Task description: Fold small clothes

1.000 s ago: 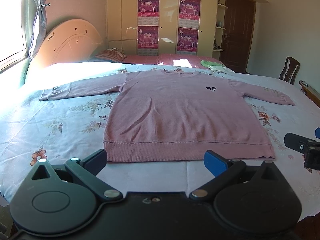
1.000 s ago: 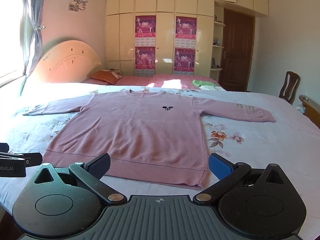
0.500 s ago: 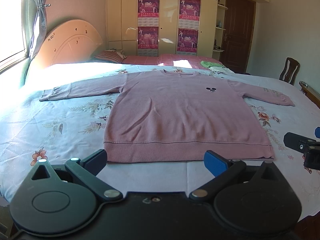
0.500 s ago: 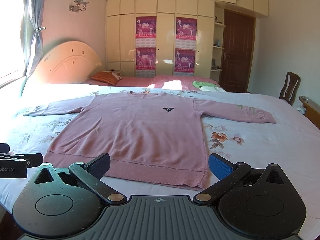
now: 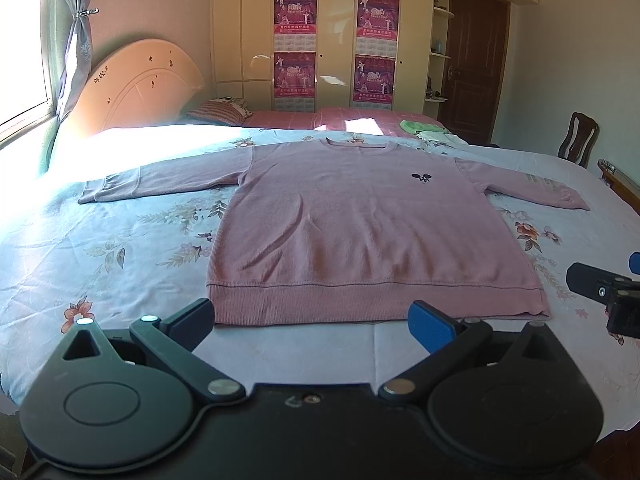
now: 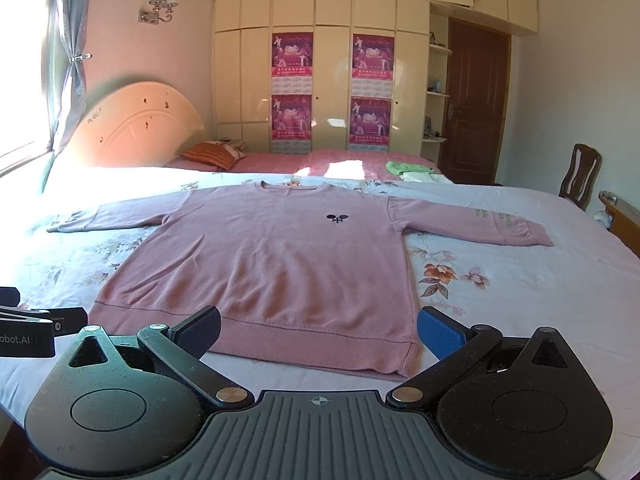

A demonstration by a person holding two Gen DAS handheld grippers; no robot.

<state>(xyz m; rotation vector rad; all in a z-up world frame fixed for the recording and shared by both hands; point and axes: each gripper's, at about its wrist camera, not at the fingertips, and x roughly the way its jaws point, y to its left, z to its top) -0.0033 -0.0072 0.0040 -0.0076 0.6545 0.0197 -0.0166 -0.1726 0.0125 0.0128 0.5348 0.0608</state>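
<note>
Right wrist view alone catches the green lettering on the pink sweater's (image 6: pixel 280 256) far sleeve and the wall lamp (image 6: pixel 160 2). Both left tongs (image 5: pixel 312 320) and right tongs (image 6: pixel 318 332) hang spread and empty just short of the hem. That sweater lies flat on the floral bed (image 5: pixel 100 248), sleeves out; a wooden chair (image 5: pixel 578 134) stands beyond.

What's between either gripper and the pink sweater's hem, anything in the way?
Nothing visible. The pink knit long-sleeved sweater lies flat on the floral bedsheet, with only bare sheet between its ribbed hem and the open left gripper. The open right gripper faces the hem equally unobstructed.
</note>
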